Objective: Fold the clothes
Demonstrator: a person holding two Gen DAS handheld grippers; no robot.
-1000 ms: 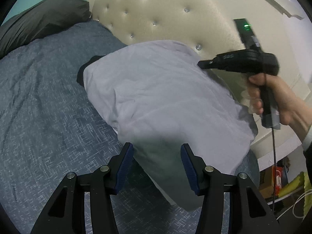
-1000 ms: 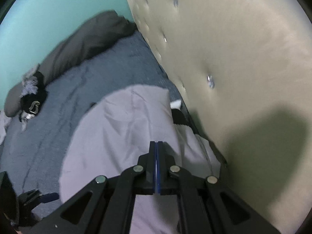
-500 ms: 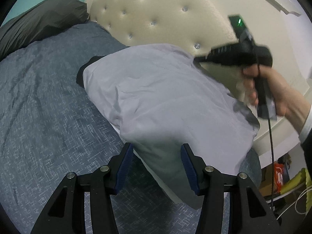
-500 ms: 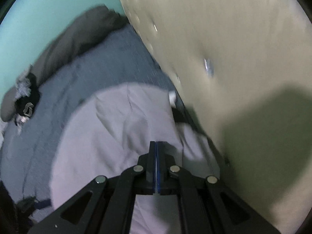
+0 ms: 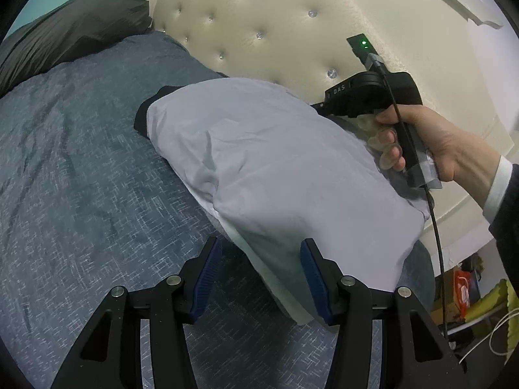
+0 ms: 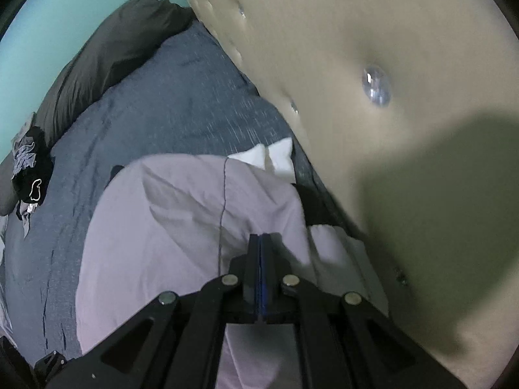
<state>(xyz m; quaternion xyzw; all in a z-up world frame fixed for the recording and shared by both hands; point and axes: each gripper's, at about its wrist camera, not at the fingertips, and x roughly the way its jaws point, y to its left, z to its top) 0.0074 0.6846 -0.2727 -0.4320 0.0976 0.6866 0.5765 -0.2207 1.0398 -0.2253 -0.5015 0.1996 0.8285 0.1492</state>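
Note:
A pale lilac garment lies bunched on the blue-grey bed cover, close to the headboard. A black garment peeks out from under its far left end. My left gripper stands open at the garment's near edge; a corner of the cloth shows between the fingers, and the pads do not press on it. My right gripper is shut with nothing between its pads, and hovers low over the lilac garment on the headboard side. A hand holds it there.
The cream tufted headboard rises right behind the garment. A dark grey pillow lies at the far end of the bed. A small heap of dark clothes sits at the bed's left side. A white cloth lies beyond the lilac one.
My right gripper has come down and in toward the garment's headboard side, rolling a little. The left gripper and the garment have stayed put.

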